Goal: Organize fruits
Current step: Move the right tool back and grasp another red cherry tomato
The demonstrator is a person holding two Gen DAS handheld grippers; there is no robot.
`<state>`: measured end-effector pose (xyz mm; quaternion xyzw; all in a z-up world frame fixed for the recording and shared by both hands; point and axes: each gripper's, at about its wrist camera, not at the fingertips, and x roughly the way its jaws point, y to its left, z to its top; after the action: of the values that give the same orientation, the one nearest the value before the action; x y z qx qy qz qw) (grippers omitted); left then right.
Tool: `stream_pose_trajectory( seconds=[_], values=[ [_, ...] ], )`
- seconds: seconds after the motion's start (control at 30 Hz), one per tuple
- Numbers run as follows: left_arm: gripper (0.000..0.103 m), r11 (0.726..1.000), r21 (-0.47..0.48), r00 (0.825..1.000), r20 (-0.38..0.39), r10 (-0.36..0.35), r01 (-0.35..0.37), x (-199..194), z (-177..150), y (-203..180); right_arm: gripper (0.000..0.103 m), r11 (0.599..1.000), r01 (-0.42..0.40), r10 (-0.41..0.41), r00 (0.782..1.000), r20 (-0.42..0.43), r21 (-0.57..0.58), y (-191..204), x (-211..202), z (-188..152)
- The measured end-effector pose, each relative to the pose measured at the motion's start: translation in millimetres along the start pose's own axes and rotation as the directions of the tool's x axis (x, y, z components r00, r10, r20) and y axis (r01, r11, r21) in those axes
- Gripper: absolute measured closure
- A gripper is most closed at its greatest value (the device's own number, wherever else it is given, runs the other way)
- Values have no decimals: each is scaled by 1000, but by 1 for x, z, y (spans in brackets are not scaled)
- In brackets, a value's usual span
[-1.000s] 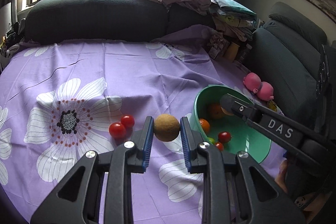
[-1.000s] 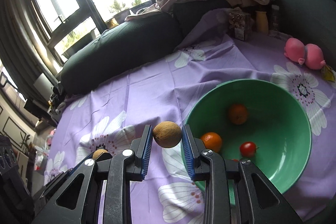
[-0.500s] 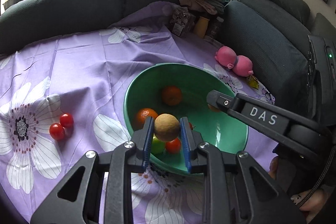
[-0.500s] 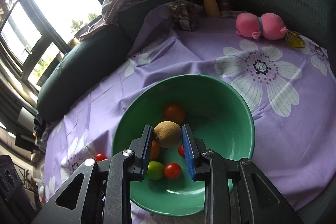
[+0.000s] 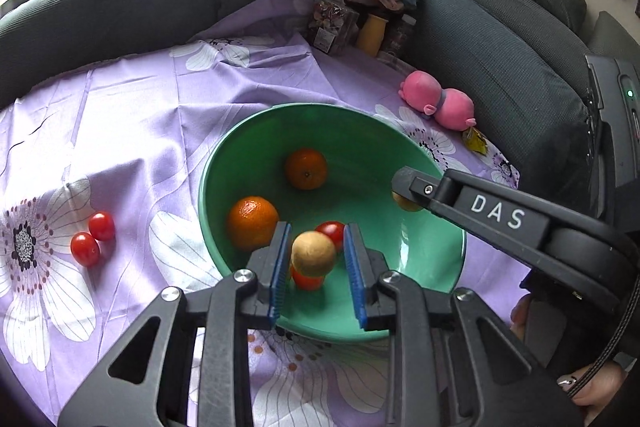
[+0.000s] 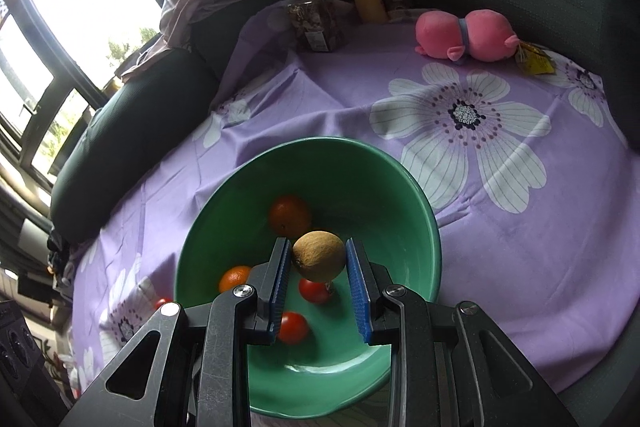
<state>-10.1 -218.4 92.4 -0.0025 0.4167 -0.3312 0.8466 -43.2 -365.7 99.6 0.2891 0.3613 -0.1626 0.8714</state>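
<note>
My left gripper (image 5: pixel 317 259) is over the green bowl (image 5: pixel 432 251) with its jaws spread apart; a brown kiwi (image 5: pixel 313 253) sits between them with gaps on both sides. My right gripper (image 6: pixel 318 263) is also over the bowl (image 6: pixel 416 227), jaws spread, with a second brown kiwi (image 6: pixel 319 255) between them. The bowl holds two oranges (image 5: pixel 253 223) (image 5: pixel 306 169) and red cherry tomatoes (image 6: pixel 315 290). The right gripper (image 5: pixel 408 193) shows in the left wrist view over the bowl's right side.
Two cherry tomatoes (image 5: pixel 93 238) lie on the purple flowered cloth (image 5: pixel 140 131) left of the bowl. A pink plush toy (image 5: pixel 438 99), a yellow bottle (image 5: pixel 372 35) and a snack bag (image 5: pixel 332 23) stand at the back. Dark sofa cushions (image 5: pixel 496 39) ring the table.
Both grippers moved from beside the bowl to over it, each carrying a kiwi. Both jaws have now widened, and each kiwi has come loose from the pads.
</note>
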Motion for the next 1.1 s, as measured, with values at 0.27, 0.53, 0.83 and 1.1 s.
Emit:
stream_pose_trajectory(
  seconds=[0.27,0.53,0.83,1.1],
  values=[
    [50,995,-66,996,44,79,-76,-36,1,42,60,999,-22,23,1000,18,-39,16,-5,-2],
    [49,930,-283,972,-26,236,-233,-45,-7,151,60,989,-103,104,995,3,-105,47,-5,-11],
    [53,886,-429,984,-102,150,-179,-22,-17,203,60,917,-286,256,956,-141,-278,128,11,-33],
    [65,883,-437,982,-151,117,-172,6,-16,206,60,907,-318,246,932,-267,-275,163,55,-50]
  ],
)
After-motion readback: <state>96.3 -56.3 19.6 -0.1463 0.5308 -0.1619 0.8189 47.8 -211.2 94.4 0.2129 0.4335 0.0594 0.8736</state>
